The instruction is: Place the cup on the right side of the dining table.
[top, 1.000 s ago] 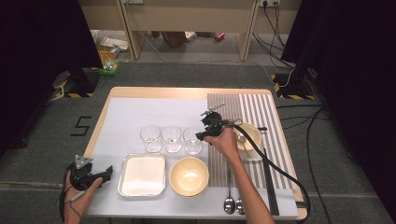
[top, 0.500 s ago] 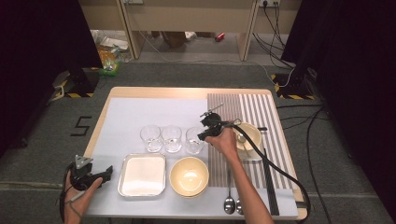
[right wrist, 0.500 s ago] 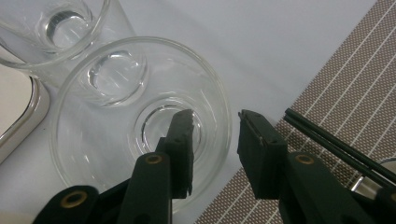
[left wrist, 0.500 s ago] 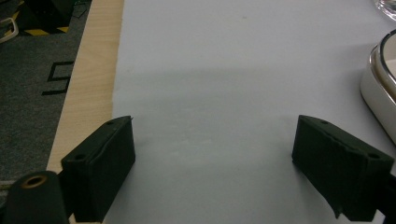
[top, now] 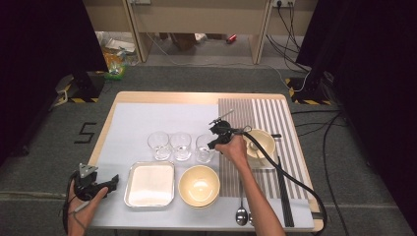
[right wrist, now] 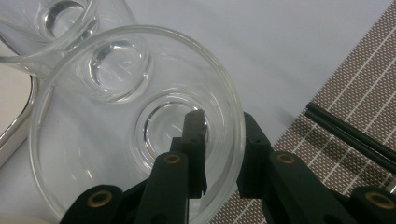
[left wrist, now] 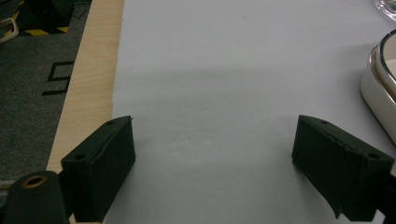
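R tongs (right wrist: 222,154) straddle the near wall of the rightmost glass (right wrist: 135,126): one jaw inside, one outside. Jaws have just been closing and now pinch the wall. Glass stands upright on the worktop (top: 147,118), last of 3 in a row, just L of the striped mat (top: 275,118), behind the yellow bowl (top: 198,186). L tongs (left wrist: 215,154) apart, nothing between, over bare worktop at front-L corner, near the tray (top: 150,184).
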Tool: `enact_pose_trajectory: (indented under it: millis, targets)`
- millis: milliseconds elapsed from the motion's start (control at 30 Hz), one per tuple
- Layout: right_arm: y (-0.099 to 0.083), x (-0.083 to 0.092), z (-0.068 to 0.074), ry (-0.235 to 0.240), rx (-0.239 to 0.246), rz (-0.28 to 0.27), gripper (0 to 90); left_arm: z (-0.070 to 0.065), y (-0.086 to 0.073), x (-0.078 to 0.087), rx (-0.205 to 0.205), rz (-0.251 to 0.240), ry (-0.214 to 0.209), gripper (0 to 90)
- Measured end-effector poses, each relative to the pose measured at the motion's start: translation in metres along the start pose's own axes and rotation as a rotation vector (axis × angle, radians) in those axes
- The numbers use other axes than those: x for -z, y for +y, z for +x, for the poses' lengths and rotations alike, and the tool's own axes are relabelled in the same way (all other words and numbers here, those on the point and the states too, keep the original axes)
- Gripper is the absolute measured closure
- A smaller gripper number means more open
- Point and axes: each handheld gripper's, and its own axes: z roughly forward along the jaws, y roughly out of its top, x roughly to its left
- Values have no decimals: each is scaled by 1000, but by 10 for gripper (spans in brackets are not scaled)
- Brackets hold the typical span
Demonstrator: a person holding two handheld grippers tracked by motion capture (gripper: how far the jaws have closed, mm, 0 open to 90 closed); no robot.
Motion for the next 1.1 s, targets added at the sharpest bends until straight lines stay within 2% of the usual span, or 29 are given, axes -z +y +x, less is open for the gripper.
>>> enact_pose_trajectory:
  millis: [233,500,700,867,1100]
  targets:
    - [0,-1,-1,3,-5,-6,829,0,0,0,0,0,0,121]
    - [-2,1,2,2,19,-12,834,0,0,0,0,0,0,121]
    - [-4,2,2,-7,31,-40,835,0,0,0,1,0,-1,121]
    - [-7,5,0,-12,2,-71,840,0,0,0,1,0,-1,121]
    - [-8,10,-3,-36,1,-90,847,0,0,0,0,0,-1,121]
